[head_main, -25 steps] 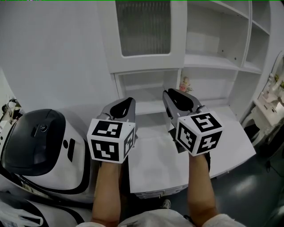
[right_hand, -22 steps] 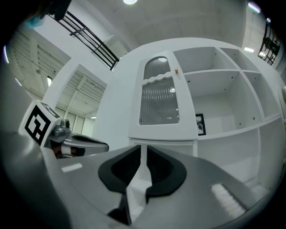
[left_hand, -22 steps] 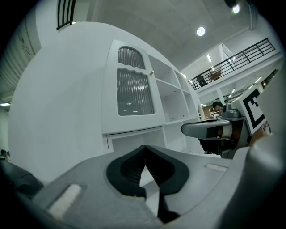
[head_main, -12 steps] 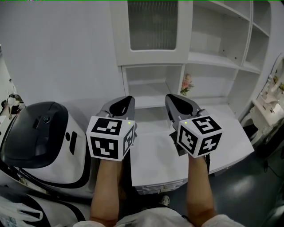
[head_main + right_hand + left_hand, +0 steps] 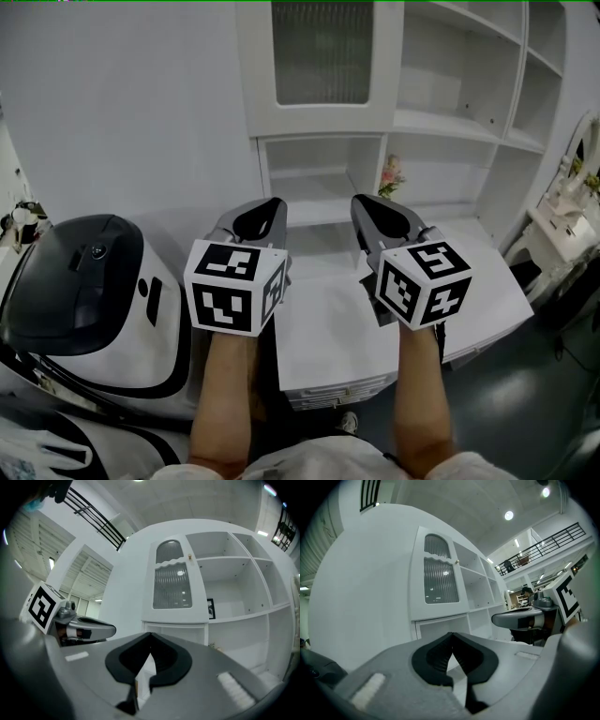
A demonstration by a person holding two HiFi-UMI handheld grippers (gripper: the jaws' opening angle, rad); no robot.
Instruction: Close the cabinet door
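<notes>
Right gripper [image 5: 367,208] clenched on nothing, left gripper [image 5: 267,211] likewise pinched shut and empty. Both are held level, side by side, well short of the white cabinet [image 5: 450,127] that fills the far side. Desk [image 5: 328,342] lies near, under the grippers. Ribbed-glass cabinet door [image 5: 322,56] sits far, top centre, looking flush with its frame — likely already closed, which would explain the idle shut jaws. Small knob [image 5: 190,556] on the door's right edge — untouched.

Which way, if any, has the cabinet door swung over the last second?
No. The cabinet door sits flush against the open shelves beside it, just as before; only the camera has shifted.
</notes>
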